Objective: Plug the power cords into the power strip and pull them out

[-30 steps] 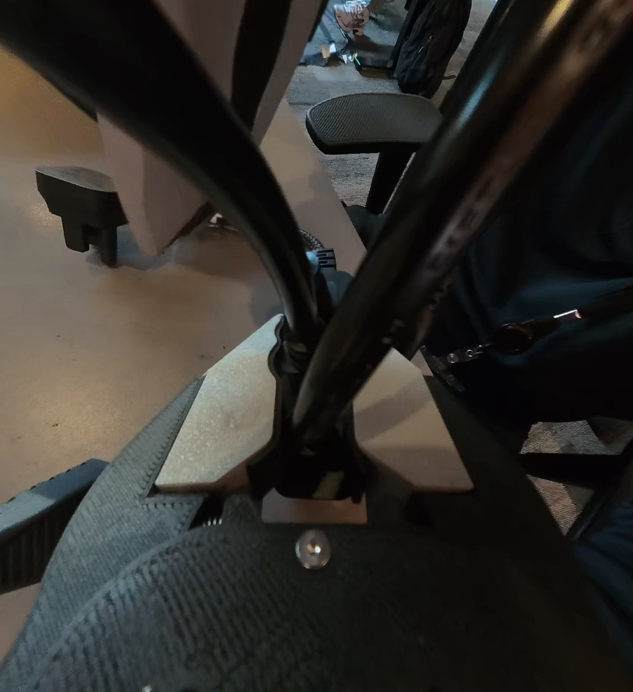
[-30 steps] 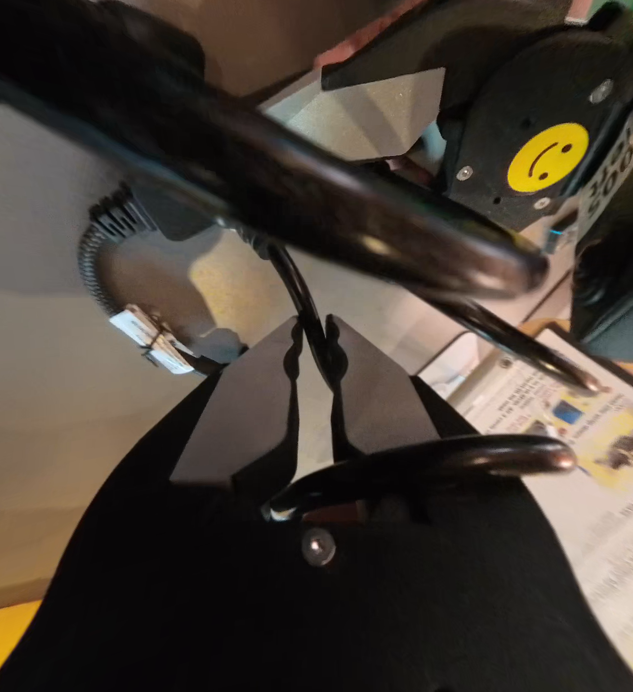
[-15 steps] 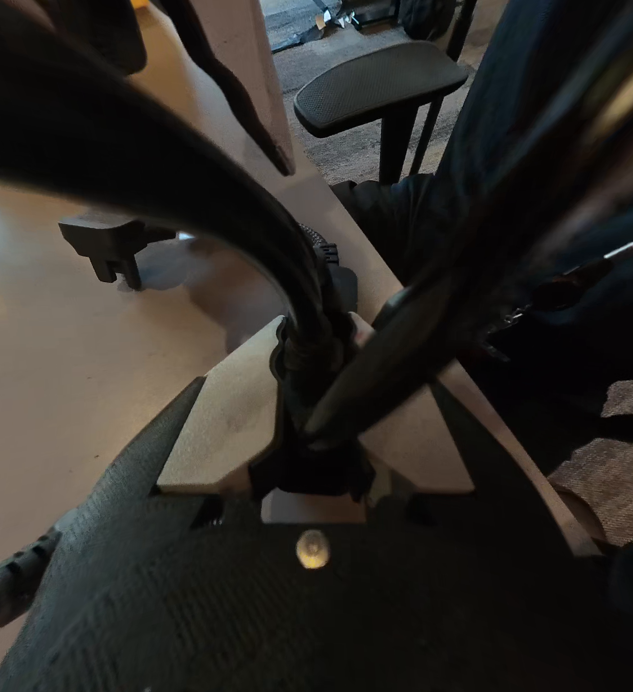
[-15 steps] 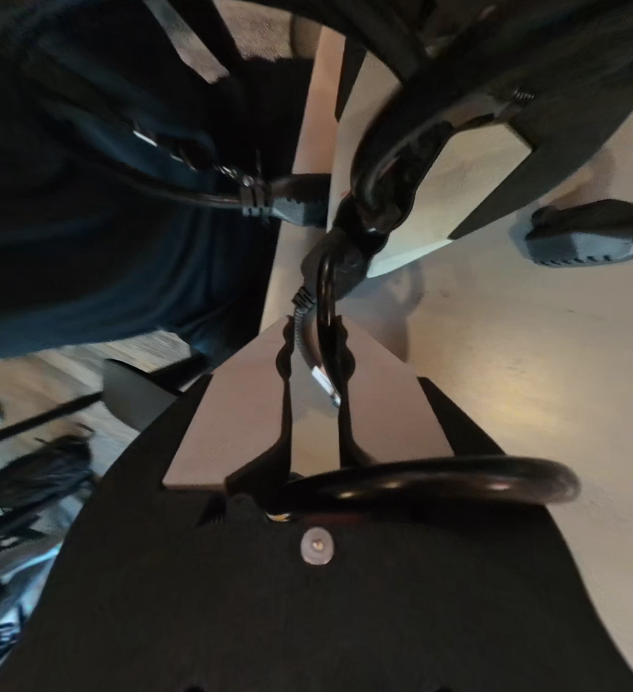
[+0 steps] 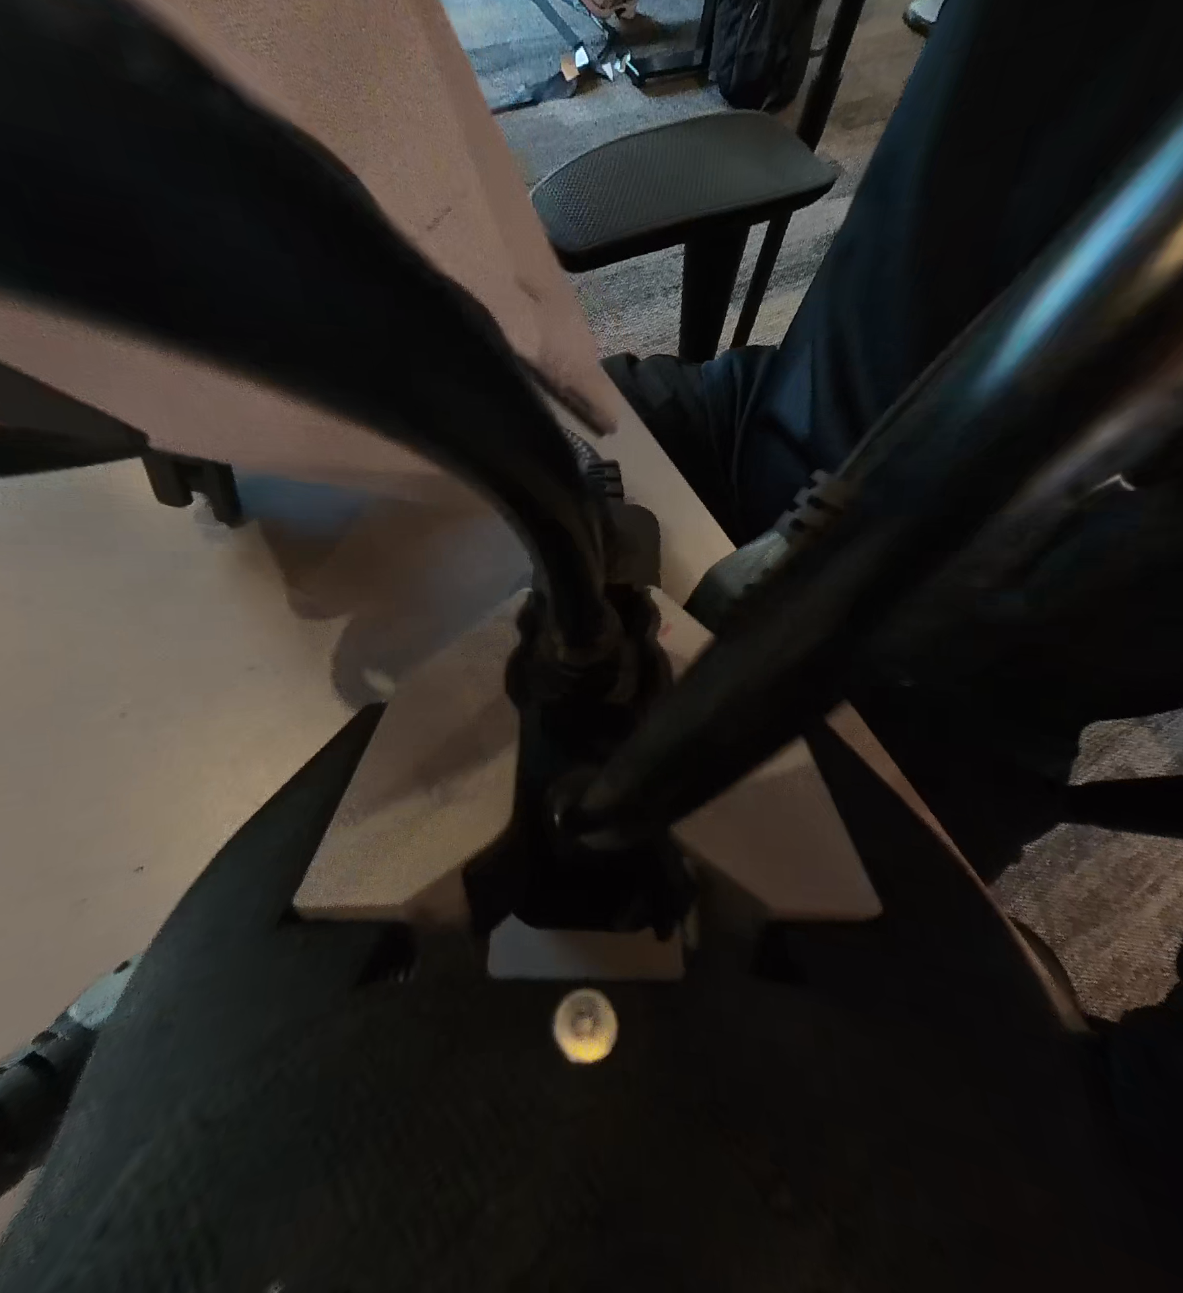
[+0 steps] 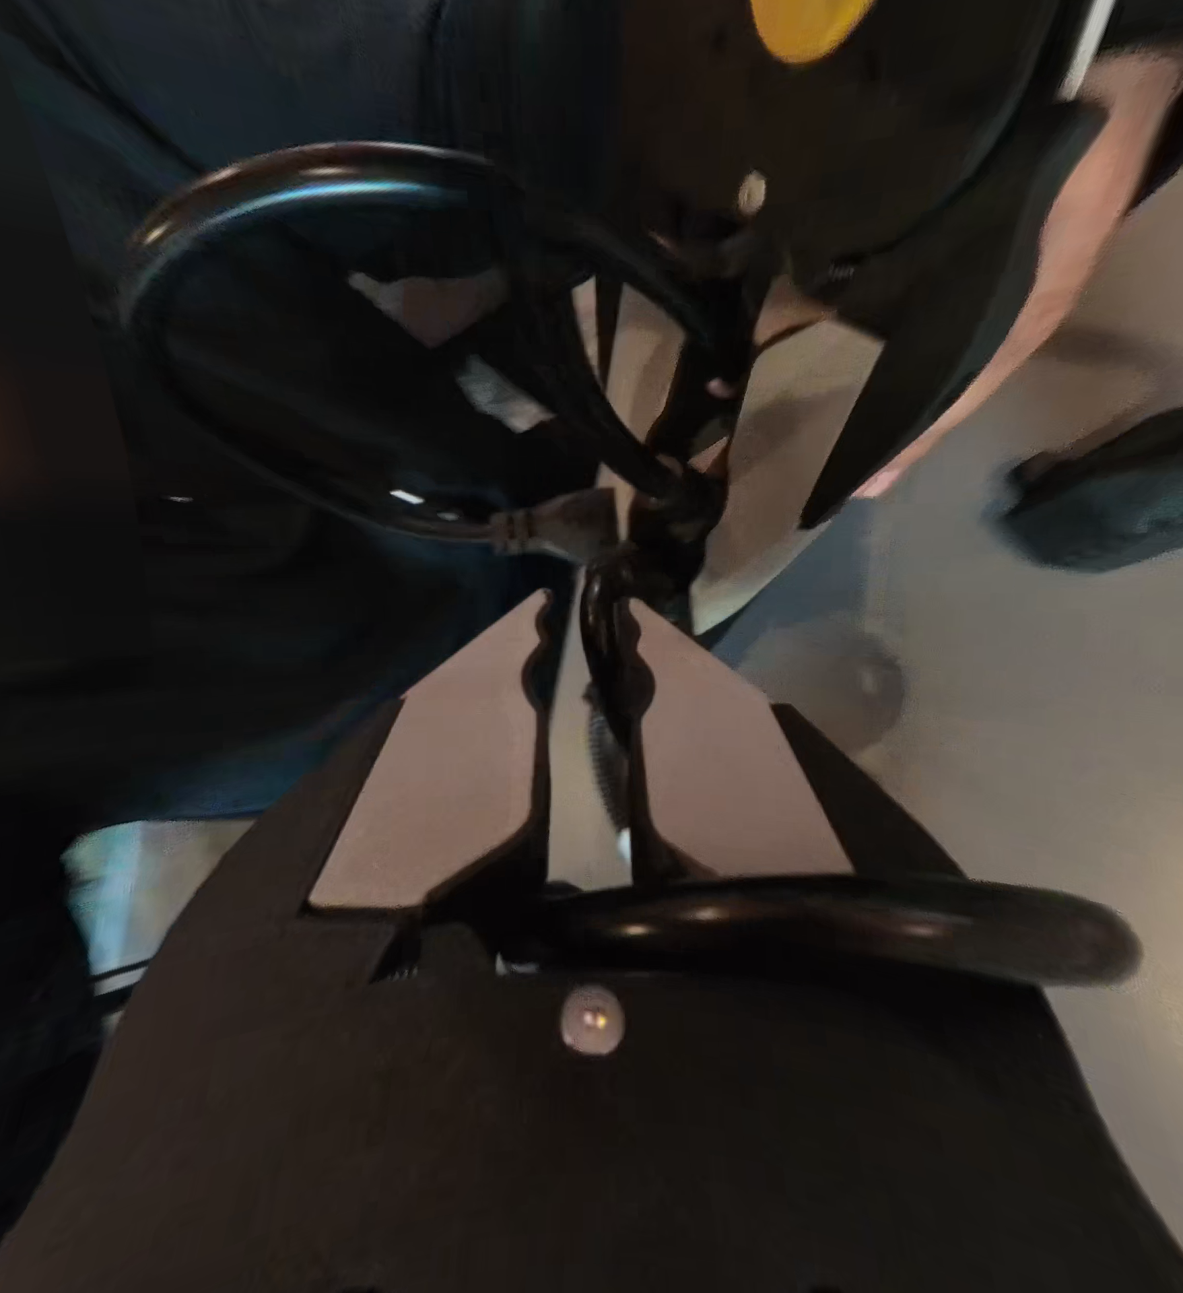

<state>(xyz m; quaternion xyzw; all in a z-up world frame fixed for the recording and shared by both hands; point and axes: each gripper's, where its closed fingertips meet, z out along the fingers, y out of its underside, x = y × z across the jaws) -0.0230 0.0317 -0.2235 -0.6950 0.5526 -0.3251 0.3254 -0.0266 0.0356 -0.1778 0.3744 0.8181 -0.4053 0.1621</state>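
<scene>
In the left wrist view, the left gripper [image 5: 585,672] is squeezed tight on a thick black power cord [image 5: 560,560] over the tan table [image 5: 120,665]. Only this view shows a black mesh chair armrest [image 5: 672,189] past the table edge.

In the right wrist view, the right gripper [image 6: 592,630] is nearly closed, and a thin black cord [image 6: 606,651] runs between its fingers. Only here a yellow round sticker [image 6: 805,28] shows on the other gripper.

A: Left wrist view? 
B: Sits right behind the left tool [image 5: 592,672], looks forward and down over the counter [image 5: 120,700] edge toward a chair armrest [image 5: 679,189].
A: Right wrist view? 
B: Close behind the right tool [image 6: 592,672], blurred, facing the other tool.
A: Shared? 
B: Black cords [image 5: 560,560] bunched at the counter edge, the counter itself.
</scene>
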